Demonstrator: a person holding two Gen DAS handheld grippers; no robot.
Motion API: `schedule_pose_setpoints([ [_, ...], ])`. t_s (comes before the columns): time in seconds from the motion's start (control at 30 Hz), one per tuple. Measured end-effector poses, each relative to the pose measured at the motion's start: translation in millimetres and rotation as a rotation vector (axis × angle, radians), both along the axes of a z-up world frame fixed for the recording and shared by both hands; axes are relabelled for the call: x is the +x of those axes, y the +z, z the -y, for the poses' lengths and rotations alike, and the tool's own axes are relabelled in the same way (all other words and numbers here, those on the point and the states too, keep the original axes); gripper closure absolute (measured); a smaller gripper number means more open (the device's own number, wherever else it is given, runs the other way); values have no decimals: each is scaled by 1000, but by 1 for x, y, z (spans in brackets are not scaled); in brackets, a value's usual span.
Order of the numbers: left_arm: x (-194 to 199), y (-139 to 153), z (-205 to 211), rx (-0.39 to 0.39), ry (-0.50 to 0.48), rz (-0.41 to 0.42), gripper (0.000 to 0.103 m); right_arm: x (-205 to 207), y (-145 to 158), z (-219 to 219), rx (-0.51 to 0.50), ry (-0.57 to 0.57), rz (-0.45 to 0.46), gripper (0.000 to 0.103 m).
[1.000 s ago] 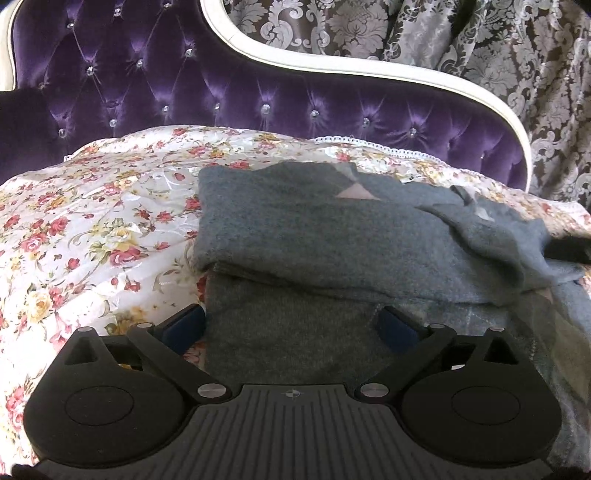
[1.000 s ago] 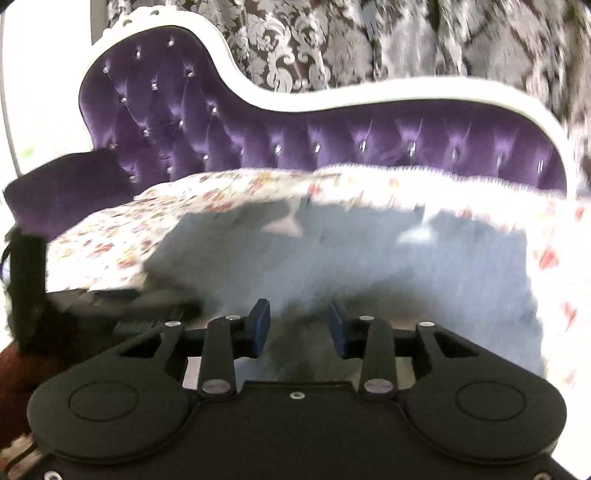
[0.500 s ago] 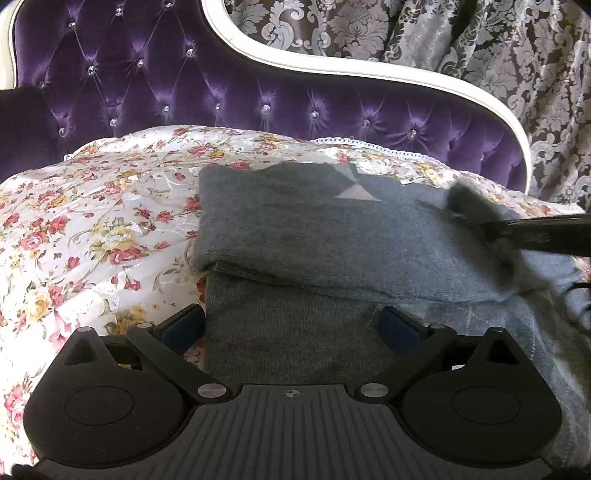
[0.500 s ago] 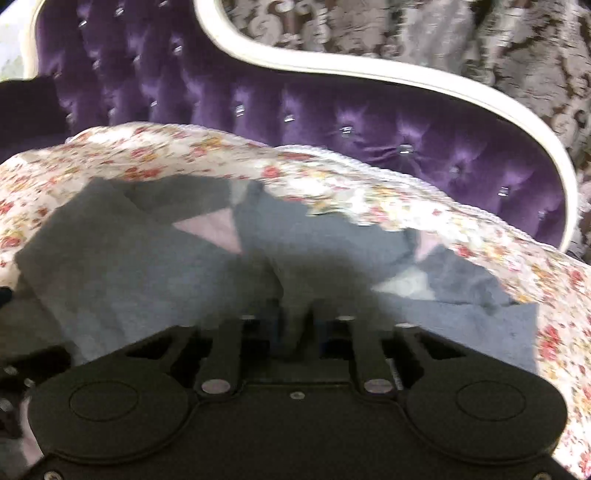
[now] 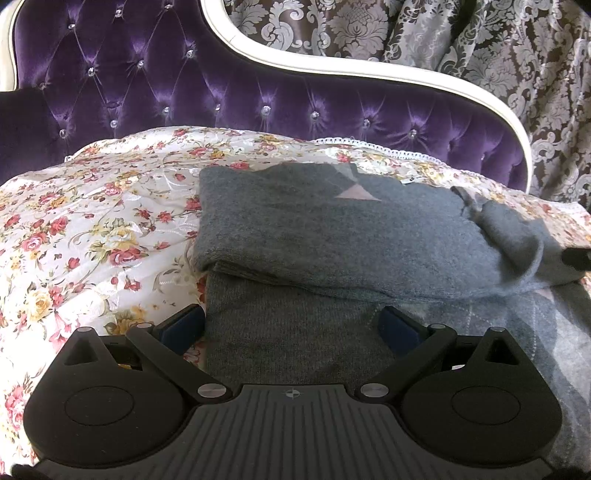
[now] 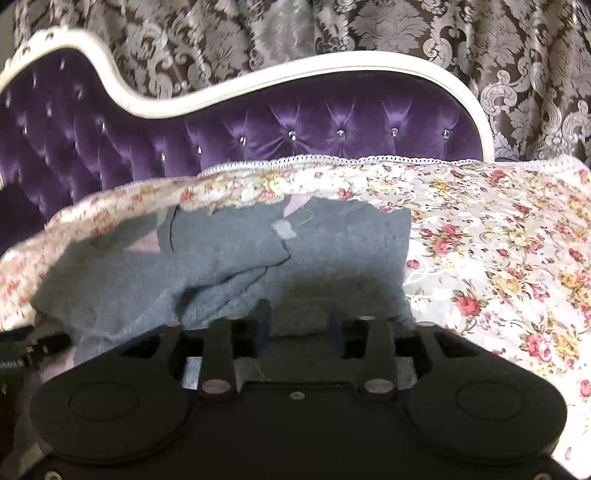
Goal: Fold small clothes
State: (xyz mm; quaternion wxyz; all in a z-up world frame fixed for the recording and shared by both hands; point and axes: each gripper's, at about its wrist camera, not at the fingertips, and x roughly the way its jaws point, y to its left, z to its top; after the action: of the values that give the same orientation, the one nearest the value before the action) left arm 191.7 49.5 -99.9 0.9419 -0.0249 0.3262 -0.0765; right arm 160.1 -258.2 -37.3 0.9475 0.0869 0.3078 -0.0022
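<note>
Sweater: a grey knit sweater (image 5: 332,236) lies on the floral bedspread, near its far edge below the headboard; the far part is folded over the near part, so a thick folded edge runs across the middle in the left wrist view.
Sweater markings: a pale pink triangle (image 5: 357,193) sits near the far edge, and faint diamond lines show on the lower layer at the right.
Sleeve: a crumpled sleeve (image 6: 221,284) lies on top of the body of the garment, bunched and slack.
Label: a small pale tag (image 6: 284,229) shows on the fabric in the right wrist view.
Left gripper: the left gripper (image 5: 293,326) hovers low over the near layer of the sweater, its blue pads spread wide, one pad at the sweater's left edge and one over the knit; nothing is pinched between them.
Right gripper: the right gripper (image 6: 300,326) sits at the sweater's near edge, its jaws opening, with grey fabric lying below the gap and no pad pressing on it; the view is somewhat blurred.
Bedspread: a white bedspread (image 5: 81,236) with red and yellow roses and a lace trim.
Headboard: a tufted purple headboard (image 5: 229,88) with a white curved frame.
Curtain: a grey damask curtain (image 6: 332,26) hangs behind.
</note>
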Motion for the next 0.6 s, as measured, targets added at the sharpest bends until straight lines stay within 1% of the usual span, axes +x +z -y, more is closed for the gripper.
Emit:
schedule_pose_setpoints([
  [0.1,0,0,0,-2,0,1,1,20,1,-2,39,28,23,49],
  [0.13,0,0,0,-2,0,1,1,28,1,-2,53,40,27,44],
  [0.2,0,0,0,-2,0,1,1,48,-1,-4,73,55,29,43],
  [0.3,0,0,0,-1,0,2,1,71,-4,-9,50,73,17,43],
  [0.4,0,0,0,2,0,2,1,91,-11,-12,30,91,-17,43],
  [0.43,0,0,0,2,0,2,1,95,-14,-12,32,92,-33,46],
  [0.47,0,0,0,1,0,2,1,97,-16,-12,38,101,-47,55],
  [0.5,0,0,0,1,0,2,1,97,-17,-11,42,108,-51,97],
  [0.53,0,-1,0,2,0,2,1,92,-14,-11,36,106,-38,94],
  [0.6,1,-1,0,5,1,3,1,77,-6,-8,39,108,-2,94],
])
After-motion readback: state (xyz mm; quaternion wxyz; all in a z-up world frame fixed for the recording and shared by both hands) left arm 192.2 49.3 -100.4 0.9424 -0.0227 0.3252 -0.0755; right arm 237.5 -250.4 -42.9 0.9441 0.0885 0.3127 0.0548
